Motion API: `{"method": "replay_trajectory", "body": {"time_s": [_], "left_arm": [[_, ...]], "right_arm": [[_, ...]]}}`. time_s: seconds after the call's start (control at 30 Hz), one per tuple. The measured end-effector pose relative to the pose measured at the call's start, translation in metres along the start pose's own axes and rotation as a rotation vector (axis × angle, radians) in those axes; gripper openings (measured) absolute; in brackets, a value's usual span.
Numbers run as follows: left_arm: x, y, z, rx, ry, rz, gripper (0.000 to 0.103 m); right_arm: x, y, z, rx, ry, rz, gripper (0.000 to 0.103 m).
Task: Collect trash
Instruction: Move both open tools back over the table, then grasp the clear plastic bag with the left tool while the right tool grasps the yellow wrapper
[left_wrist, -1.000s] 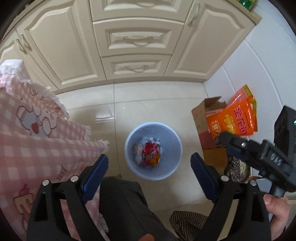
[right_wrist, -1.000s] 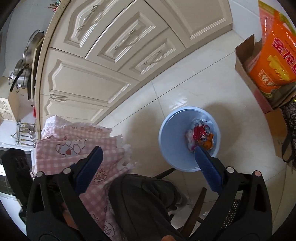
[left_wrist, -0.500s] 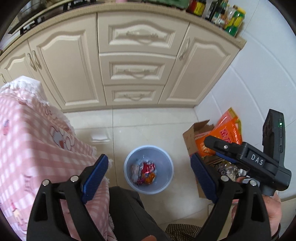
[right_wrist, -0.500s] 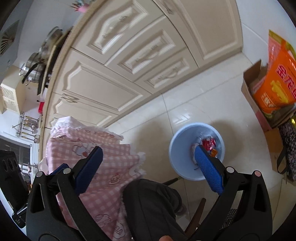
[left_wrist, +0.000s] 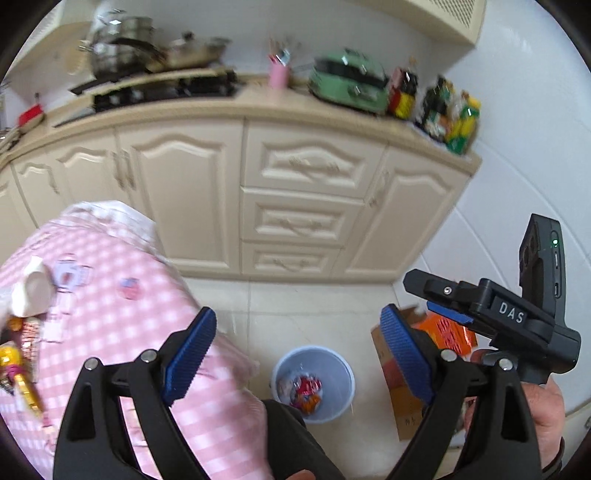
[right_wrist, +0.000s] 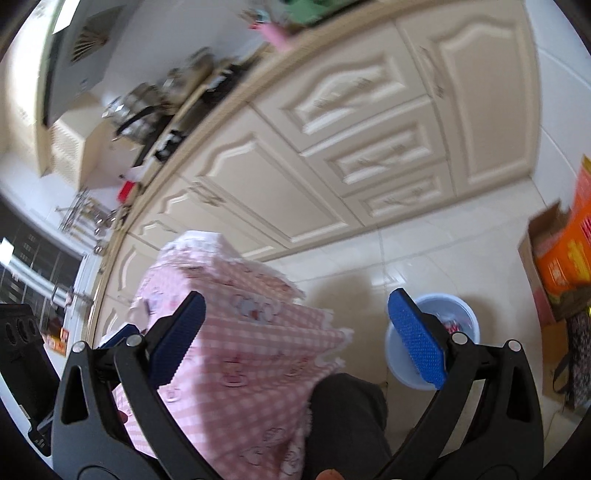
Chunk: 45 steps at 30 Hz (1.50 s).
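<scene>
A light blue trash bin (left_wrist: 314, 384) stands on the tiled floor with red and orange wrappers (left_wrist: 306, 391) inside; it also shows in the right wrist view (right_wrist: 465, 321). My left gripper (left_wrist: 295, 354) is open and empty, high above the bin and the table edge. My right gripper (right_wrist: 295, 332) is open and empty; its body also shows in the left wrist view (left_wrist: 491, 314). On the pink checked tablecloth (left_wrist: 110, 314) lie a white cup (left_wrist: 31, 291) and yellow and red wrappers (left_wrist: 22, 376) at the far left.
Cream kitchen cabinets (left_wrist: 295, 206) run along the back under a counter with pots, a green appliance (left_wrist: 347, 81) and bottles. A cardboard box with an orange bag (left_wrist: 443, 336) stands right of the bin. My dark trouser leg (right_wrist: 347, 417) is below.
Both grippers have tilted upward and away from the bin. The counter top and the table top with the cup and wrappers have come into view. Both stay open.
</scene>
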<state>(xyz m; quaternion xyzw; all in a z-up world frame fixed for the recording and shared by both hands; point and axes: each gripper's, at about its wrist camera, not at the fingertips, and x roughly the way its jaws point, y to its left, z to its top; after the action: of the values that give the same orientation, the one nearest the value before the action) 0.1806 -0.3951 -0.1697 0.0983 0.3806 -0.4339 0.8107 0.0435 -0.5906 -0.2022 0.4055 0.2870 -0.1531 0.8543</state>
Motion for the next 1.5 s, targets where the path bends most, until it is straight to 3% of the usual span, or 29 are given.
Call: {"method": "replay_trajectory", "body": {"time_s": [0.3,0.63,0.83,1.1,1.5], "left_arm": [[-0.08,0.069,-0.002,-0.082,-0.143,0.125,0.091],[-0.144,0.15,-0.028,-0.214,-0.241,0.27,0.091],[-0.171,0.203,-0.05,-0.282,-0.268,0.374,0.091],[-0.163,0.28,-0.073,-0.353,-0.195,0.476,0.091],[-0.09,0.343,-0.052,-0.324,-0.066,0.467,0.091]], "right_arm": [[0.001,0.104,-0.001,-0.201,-0.026,0.084,0.097],[0.019,0.212,-0.034,-0.464,-0.039,0.148,0.097],[0.053,0.261,-0.067,-0.62,0.055,0.137,0.097],[0.112,0.297,-0.105,-0.747,0.19,0.1,0.097],[0.174,0.314,-0.149,-0.851,0.351,0.103,0.097]]}}
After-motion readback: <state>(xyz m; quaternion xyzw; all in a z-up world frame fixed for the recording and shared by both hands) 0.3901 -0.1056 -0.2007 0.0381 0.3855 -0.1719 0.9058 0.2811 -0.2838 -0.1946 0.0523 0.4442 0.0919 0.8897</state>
